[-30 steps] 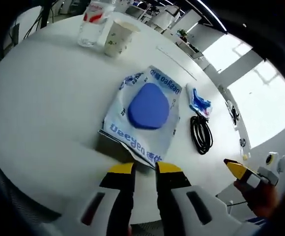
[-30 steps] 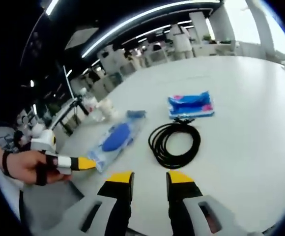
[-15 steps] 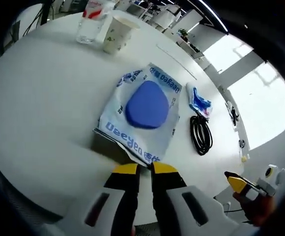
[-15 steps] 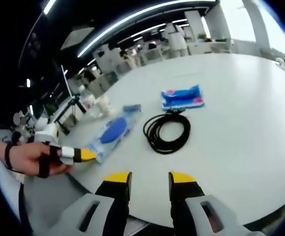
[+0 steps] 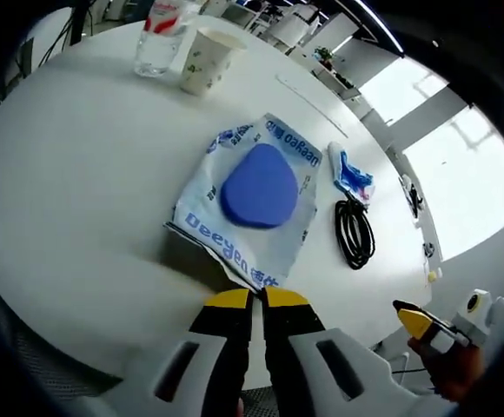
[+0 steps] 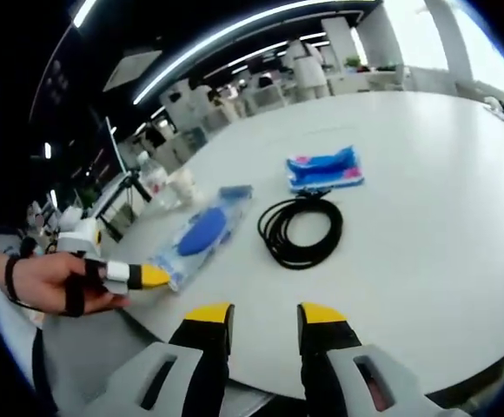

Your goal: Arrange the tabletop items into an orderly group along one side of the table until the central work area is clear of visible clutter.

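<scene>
Two yellow-tipped fingers of the left gripper (image 5: 257, 300) are pinched together on the near edge of the white bag (image 5: 250, 193) with a blue pad inside, lying mid-table (image 5: 69, 182). Beyond it — a paper cup (image 5: 207, 59), what looks like a bottle (image 5: 158, 39), a black cable coil (image 5: 354, 234).

Right gripper view: right gripper (image 6: 259, 314) fingers apart, holding nothing, above the table edge — cable (image 6: 302, 230) and blue packet (image 6: 324, 169) ahead.

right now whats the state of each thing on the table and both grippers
left gripper: shut on the near edge of the bag
right gripper: open, empty, off the table's near edge
bag: lying flat, near edge pinched
cable: coiled, lying flat
blue packet: flat, beside the cable
paper cup: upright
bottle: upright, beside the cup
table: white, items spread over it
</scene>
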